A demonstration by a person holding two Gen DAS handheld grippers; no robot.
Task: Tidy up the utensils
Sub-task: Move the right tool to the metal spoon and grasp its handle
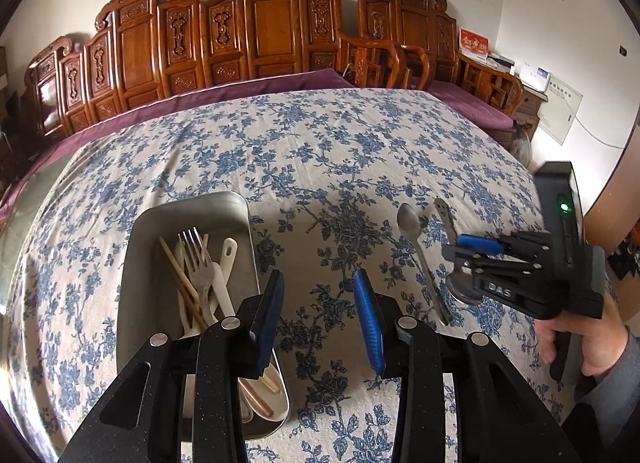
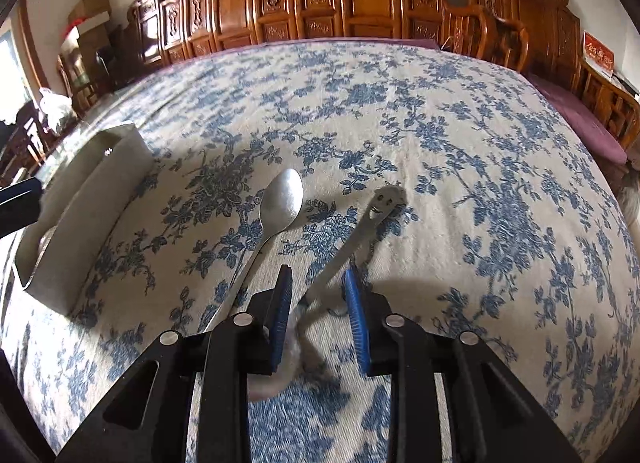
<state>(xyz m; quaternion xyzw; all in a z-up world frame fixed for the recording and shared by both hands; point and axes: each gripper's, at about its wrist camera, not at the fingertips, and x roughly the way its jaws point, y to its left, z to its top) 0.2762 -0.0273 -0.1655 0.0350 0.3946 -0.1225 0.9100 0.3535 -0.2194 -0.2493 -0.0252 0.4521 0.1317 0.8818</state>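
Observation:
A metal tray [image 1: 138, 263] on the flowered tablecloth holds a fork [image 1: 198, 259], chopsticks [image 1: 180, 279] and white plastic utensils [image 1: 224, 283]. My left gripper [image 1: 318, 283] is open and empty, just right of the tray. A metal spoon [image 2: 280, 203] and a smiley-handled utensil [image 2: 360, 227] lie on the cloth; both also show in the left wrist view, the spoon [image 1: 412, 231] and the utensil [image 1: 446, 215]. My right gripper [image 2: 318, 279] is open, low over the smiley utensil, whose handle passes between the fingers. The tray also shows in the right wrist view [image 2: 96, 199].
Carved wooden chairs [image 1: 256, 31] with purple cushions [image 1: 472, 103] line the table's far side. The person's right hand [image 1: 588, 343] holds the right gripper body [image 1: 520, 271] at the table's right edge. The tablecloth [image 2: 440, 135] stretches beyond the utensils.

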